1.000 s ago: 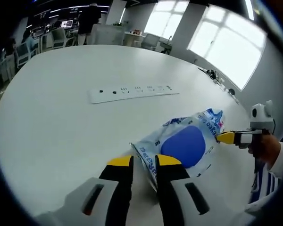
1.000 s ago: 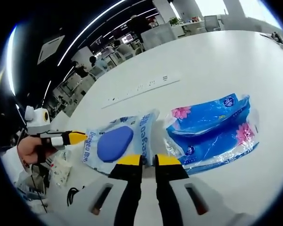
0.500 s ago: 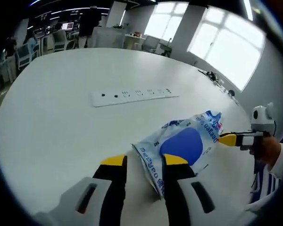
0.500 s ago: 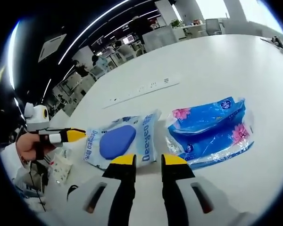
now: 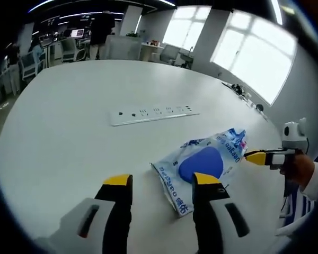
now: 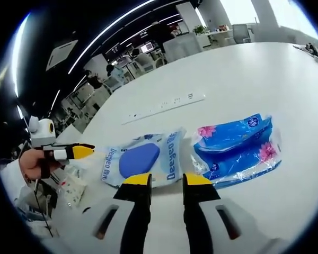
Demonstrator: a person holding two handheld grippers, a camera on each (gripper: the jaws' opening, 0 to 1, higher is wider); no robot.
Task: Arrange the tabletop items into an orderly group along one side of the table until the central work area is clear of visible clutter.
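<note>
White table [image 5: 69, 137]: crinkled blue-oval white pack [image 5: 201, 164] flat.

Pouch print: lettering on the white-and-blue pouch [image 5: 201, 164] blurring, too small to read.
Pouch corner: hiding behind the left gripper [image 5: 162, 183] jaw at 5 o'clock.
Small packet [image 6: 69, 186]: smearing toward 8 o'clock, contents not telling.
Power strip [image 5: 152, 113]: sockets shrinking to dots.
Background desks: dissolving at 11 o'clock.
</note>
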